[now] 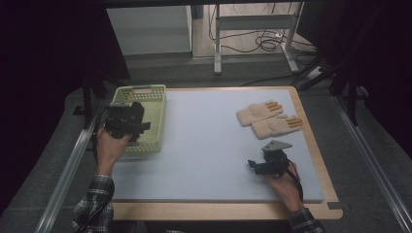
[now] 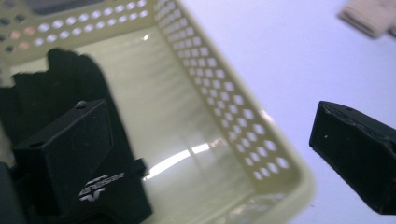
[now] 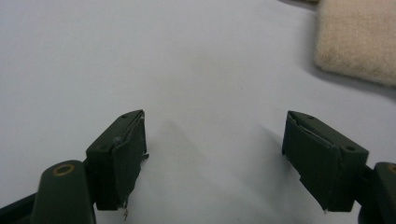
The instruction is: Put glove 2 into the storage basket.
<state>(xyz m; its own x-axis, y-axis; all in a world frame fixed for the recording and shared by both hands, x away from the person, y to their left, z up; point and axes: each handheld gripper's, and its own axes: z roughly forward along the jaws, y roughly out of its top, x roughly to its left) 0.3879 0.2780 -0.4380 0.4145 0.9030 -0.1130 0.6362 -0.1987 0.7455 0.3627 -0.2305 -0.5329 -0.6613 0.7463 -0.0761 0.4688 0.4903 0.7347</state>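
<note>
The pale green perforated basket [image 1: 145, 92] stands at the far left corner of the counter [image 1: 204, 141], and everything else is placed from it; the left tool [image 1: 127, 122] hangs over the basket's near half, held by the left hand [image 1: 111, 145] just at the basket's near-left side, its jaws spread wide with nothing between them. In the left gripper view one jaw stands above the basket's inside and the other outside its right wall [image 2: 233, 116], over the light blue mat; a black glove [image 2: 56, 88] lies on the basket floor against the left wall, partly hidden behind the near jaw and cut off by the picture's edge, so its full shape cannot be made out; in the high view the tool's body covers it.

Well to the right of the basket, near the counter's far right side, lie two cream knitted gloves [image 1: 269, 119] side by side and touching, their fingertips orange; whether they overlap is hard to tell. Nearer the person than those gloves, and far to the right of the basket, the right tool [image 1: 260, 164] rests low over the mat in the right hand [image 1: 284, 187]; the right gripper view shows its jaws wide and empty, with a blurred corner of a cream glove [image 3: 359, 42] cut off at the upper right.
</note>
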